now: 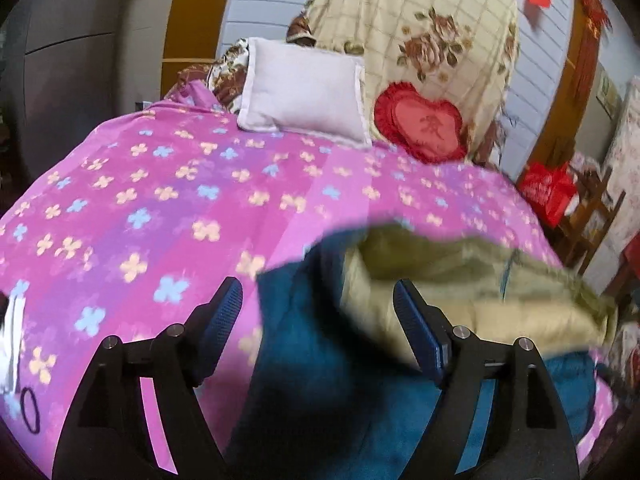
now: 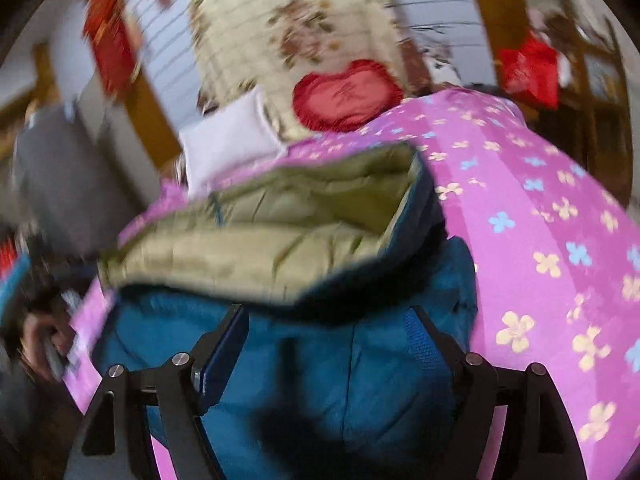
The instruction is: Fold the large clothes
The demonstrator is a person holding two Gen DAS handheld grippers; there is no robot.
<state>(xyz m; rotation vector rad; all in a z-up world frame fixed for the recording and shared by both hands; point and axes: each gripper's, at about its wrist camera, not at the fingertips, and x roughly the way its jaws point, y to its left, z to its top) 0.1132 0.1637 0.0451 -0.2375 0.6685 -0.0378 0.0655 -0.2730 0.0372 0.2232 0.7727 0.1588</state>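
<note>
A large teal padded jacket [image 1: 320, 380] with an olive-tan lining [image 1: 480, 280] lies on a pink flowered bedspread [image 1: 160, 200]. My left gripper [image 1: 318, 304] is open above the jacket's left edge, its fingers apart and holding nothing. In the right wrist view the same jacket [image 2: 340, 380] fills the foreground, its lining [image 2: 280, 232] turned up beyond it. My right gripper [image 2: 328, 340] is open just above the teal fabric, holding nothing. Both views are blurred by motion.
A white pillow [image 1: 304, 92], a red heart cushion [image 1: 420, 124] and a floral blanket [image 1: 420, 32] sit at the head of the bed. A red bag [image 1: 548, 192] and a wooden chair [image 1: 592, 220] stand past the bed's right edge.
</note>
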